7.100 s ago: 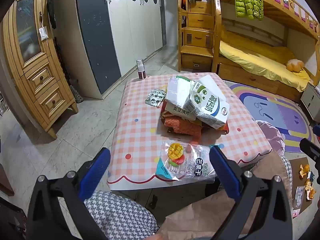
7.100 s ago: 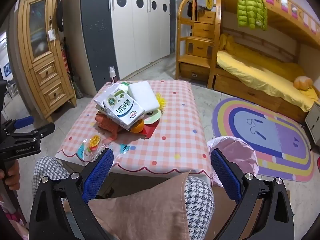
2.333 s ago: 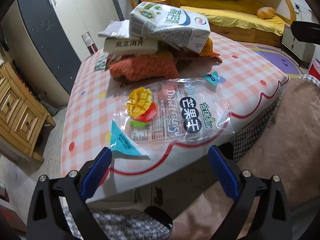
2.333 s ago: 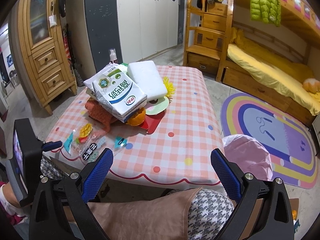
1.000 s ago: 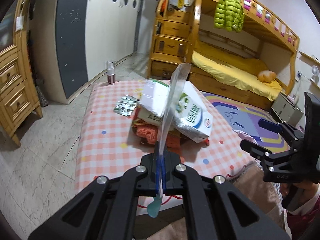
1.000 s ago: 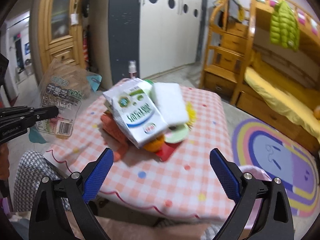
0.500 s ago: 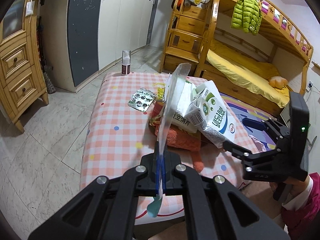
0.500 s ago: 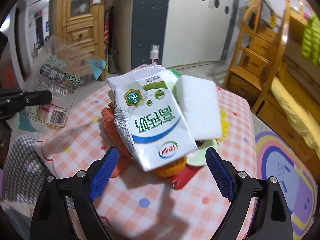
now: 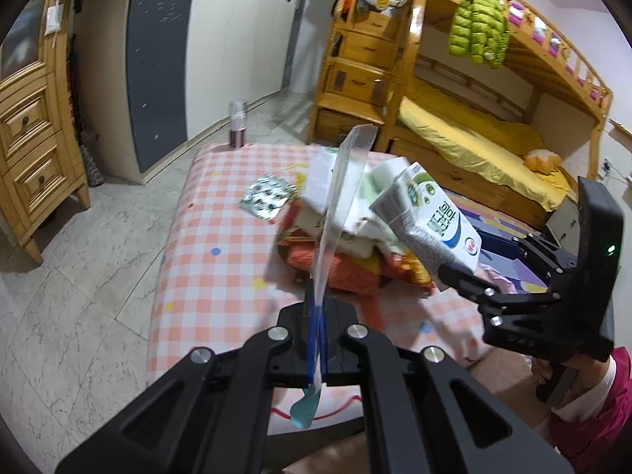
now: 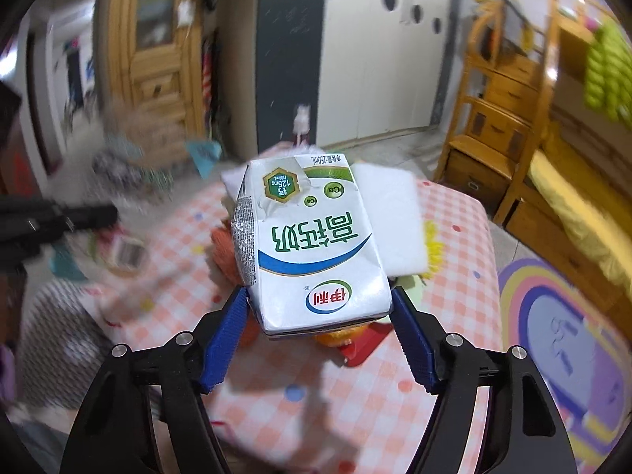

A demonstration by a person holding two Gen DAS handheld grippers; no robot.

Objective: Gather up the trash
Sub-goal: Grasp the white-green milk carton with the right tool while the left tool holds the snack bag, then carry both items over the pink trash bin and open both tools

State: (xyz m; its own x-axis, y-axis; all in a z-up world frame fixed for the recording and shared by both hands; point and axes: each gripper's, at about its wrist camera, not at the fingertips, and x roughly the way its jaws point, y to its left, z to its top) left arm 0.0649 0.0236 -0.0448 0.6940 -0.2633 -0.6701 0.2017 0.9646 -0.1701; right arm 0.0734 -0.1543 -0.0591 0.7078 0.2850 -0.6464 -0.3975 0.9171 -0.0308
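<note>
Right tongs [image 10: 320,308] closing on the milk carton [image 10: 312,245] while left tongs [image 9: 316,339] are pinching the snack bag [image 9: 339,205].

The carton is sitting mid-frame atop the trash pile on the table [image 10: 446,359], its near end between the blue pads. The jaws have just been narrowing; squeezing gently and squarely should be keeping the carton from crumpling or twisting.

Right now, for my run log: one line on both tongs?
left tongs: shut on snack bag | right tongs: closing around milk carton
</note>
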